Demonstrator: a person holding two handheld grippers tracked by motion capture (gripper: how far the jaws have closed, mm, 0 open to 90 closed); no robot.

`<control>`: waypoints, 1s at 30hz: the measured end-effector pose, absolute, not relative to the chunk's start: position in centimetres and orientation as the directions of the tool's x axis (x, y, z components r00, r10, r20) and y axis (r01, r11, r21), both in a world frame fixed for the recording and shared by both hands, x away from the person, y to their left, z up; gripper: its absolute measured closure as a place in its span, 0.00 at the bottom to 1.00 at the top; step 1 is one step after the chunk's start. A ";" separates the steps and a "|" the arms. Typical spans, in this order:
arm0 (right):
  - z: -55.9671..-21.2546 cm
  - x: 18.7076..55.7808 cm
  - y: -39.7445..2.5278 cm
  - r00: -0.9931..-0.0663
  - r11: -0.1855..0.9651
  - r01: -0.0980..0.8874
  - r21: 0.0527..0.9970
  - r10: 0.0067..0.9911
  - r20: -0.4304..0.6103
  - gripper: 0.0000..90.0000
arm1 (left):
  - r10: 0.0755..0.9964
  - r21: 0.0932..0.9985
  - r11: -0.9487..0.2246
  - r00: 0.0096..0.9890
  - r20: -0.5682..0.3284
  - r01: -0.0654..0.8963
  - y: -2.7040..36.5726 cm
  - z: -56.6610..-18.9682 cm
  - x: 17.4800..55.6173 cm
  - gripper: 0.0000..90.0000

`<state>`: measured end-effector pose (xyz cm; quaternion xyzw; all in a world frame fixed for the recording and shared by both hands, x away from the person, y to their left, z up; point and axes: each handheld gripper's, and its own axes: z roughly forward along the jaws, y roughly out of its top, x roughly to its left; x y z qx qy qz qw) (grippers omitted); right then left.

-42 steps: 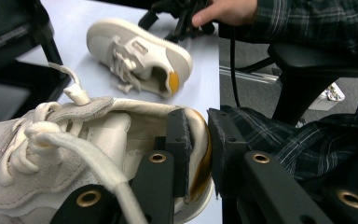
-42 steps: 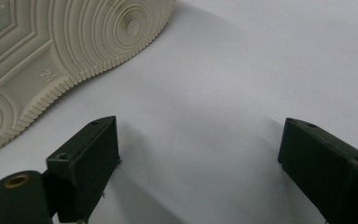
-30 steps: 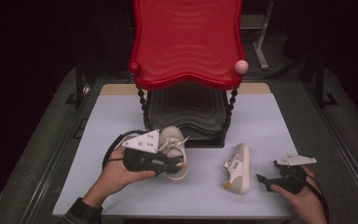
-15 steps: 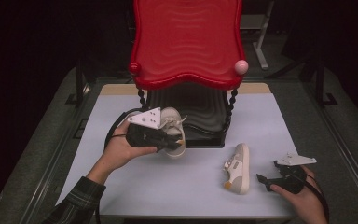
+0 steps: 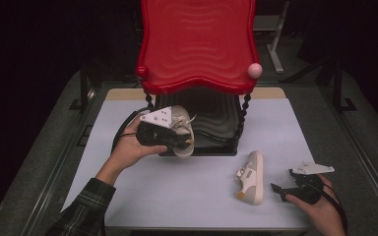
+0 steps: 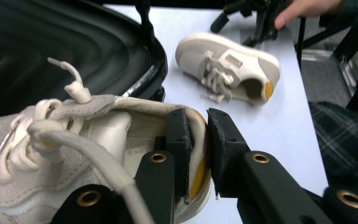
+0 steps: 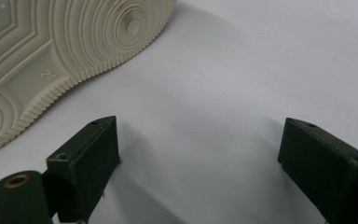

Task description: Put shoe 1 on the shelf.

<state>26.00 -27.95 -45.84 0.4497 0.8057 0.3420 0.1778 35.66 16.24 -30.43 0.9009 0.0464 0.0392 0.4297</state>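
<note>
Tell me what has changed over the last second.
The left gripper, shut on the held shoe's heel collar, has carried it away from the person to the black lower shelf of the red rack. The second shoe stays on its side on the table, and the right gripper stays open beside it.

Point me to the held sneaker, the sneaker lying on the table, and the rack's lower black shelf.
held sneaker [image 6: 74, 140], left gripper view, on its tongue beside the laces.
sneaker lying on the table [image 5: 252, 178], high view, on its side panel.
lower black shelf [image 5: 216, 118], high view, on its ribbed surface.
</note>
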 end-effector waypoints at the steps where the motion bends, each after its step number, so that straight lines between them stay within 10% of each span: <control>1: -45.8 26.0 -28.0 -0.533 0.362 0.603 0.710 0.846 0.021 0.13 | 0.120 0.781 -0.622 0.992 0.025 0.055 16.2 -30.5 35.6 0.87; 21: -45.8 26.0 -27.9 -0.533 0.364 0.604 0.709 0.846 0.020 0.13 | 0.242 0.838 -0.532 0.970 0.015 0.120 18.0 -30.3 34.5 0.62; 30: -43.3 25.6 -27.9 -0.529 0.337 0.562 0.756 0.849 0.014 0.33 | 0.295 0.860 -0.491 0.955 0.011 0.142 20.6 -30.4 32.1 0.56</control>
